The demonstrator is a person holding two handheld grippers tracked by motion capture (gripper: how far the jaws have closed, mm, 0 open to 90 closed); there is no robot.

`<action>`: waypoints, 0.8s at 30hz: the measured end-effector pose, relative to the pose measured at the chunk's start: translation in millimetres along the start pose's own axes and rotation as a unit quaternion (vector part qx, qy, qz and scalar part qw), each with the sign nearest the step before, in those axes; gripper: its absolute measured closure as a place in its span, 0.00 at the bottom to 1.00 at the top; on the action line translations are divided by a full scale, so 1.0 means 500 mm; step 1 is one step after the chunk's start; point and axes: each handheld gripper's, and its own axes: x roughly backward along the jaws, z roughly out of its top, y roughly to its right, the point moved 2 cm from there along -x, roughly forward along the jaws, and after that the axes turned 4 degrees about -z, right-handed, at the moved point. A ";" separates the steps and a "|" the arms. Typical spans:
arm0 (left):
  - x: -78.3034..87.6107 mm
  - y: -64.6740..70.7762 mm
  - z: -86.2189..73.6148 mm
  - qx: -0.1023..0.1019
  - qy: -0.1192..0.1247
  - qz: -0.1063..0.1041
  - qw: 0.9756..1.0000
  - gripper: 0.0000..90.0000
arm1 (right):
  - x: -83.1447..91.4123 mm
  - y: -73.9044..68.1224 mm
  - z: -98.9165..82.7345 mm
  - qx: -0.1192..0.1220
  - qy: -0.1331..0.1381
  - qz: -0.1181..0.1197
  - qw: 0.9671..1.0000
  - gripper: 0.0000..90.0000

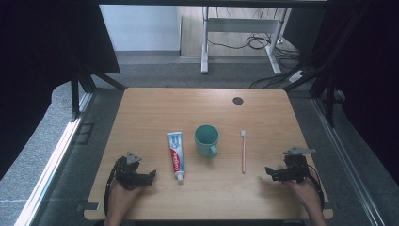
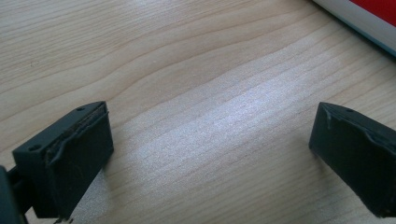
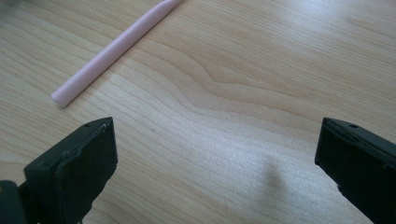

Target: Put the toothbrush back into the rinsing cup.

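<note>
I am looking down on a light wooden table (image 1: 155, 108), the largest thing in view, with grey floor around it. Near the middle of the table stands a teal mug (image 1: 206, 140), upright, its handle turned toward the near edge. Just left of the mug lies a tube of toothpaste (image 1: 176, 155), flat on the wood, white and blue with a red band, its cap pointing to the near side. To the right of the mug, a little apart, lies a slim pink toothbrush (image 1: 243, 152), its white head toward the far side and its handle toward me. At the near left corner I hold the left gripper (image 1: 151, 175), resting low by the table and aimed toward the toothpaste, which lies just beside its tips; its jaws stand spread wide with bare wood between them. At the near right I hold the right gripper (image 1: 269, 172), aimed left toward the toothbrush handle, which lies near but untouched; its jaws too are spread wide around nothing. A small dark disc (image 1: 238, 100) sits at the far right of the table.
</note>
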 end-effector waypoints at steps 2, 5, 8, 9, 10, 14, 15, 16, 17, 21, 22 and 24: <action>0.000 0.000 0.000 0.000 0.000 0.000 1.000 0.00 | -0.002 -0.001 0.004 0.001 -0.003 0.002 1.000 0.00; 0.000 0.000 0.000 0.000 0.000 0.000 1.000 0.00 | -0.004 -0.002 0.009 0.000 -0.008 0.004 1.000 0.00; 0.000 0.001 0.000 0.000 0.000 0.001 1.000 0.00 | -0.008 -0.004 0.015 0.001 -0.014 0.008 1.000 0.00; 0.000 0.001 0.000 0.000 0.000 0.001 1.000 0.00 | -0.008 -0.004 0.015 0.001 -0.014 0.008 1.000 0.00; 0.000 0.001 0.000 0.000 0.000 0.000 1.000 0.00 | -0.009 -0.005 0.016 -0.001 -0.018 0.010 1.000 0.00; 0.000 0.001 0.000 0.001 0.000 0.000 1.000 0.00 | -0.016 -0.007 0.025 -0.002 -0.032 0.014 0.999 0.00; 0.000 0.001 0.000 0.000 0.000 0.000 1.000 0.00 | -0.018 -0.007 0.027 -0.003 -0.036 0.014 0.999 0.00; 0.000 0.001 0.000 0.000 0.000 0.000 1.000 0.00 | -0.019 -0.008 0.029 -0.003 -0.040 0.015 0.999 0.00; 0.000 0.001 0.000 0.000 0.000 0.000 1.000 0.00 | -0.019 -0.008 0.029 -0.003 -0.040 0.015 0.999 0.00; 0.000 0.001 0.000 0.000 0.000 0.000 1.000 0.00 | -0.025 -0.010 0.036 -0.004 -0.048 0.017 0.999 0.00; 0.000 0.001 0.000 0.000 0.000 0.000 1.000 0.00 | -0.027 -0.011 0.038 -0.004 -0.049 0.018 0.999 0.00; 0.000 0.001 0.000 0.000 0.000 0.000 1.000 0.00 | -0.031 -0.012 0.043 -0.011 -0.054 0.020 0.998 0.00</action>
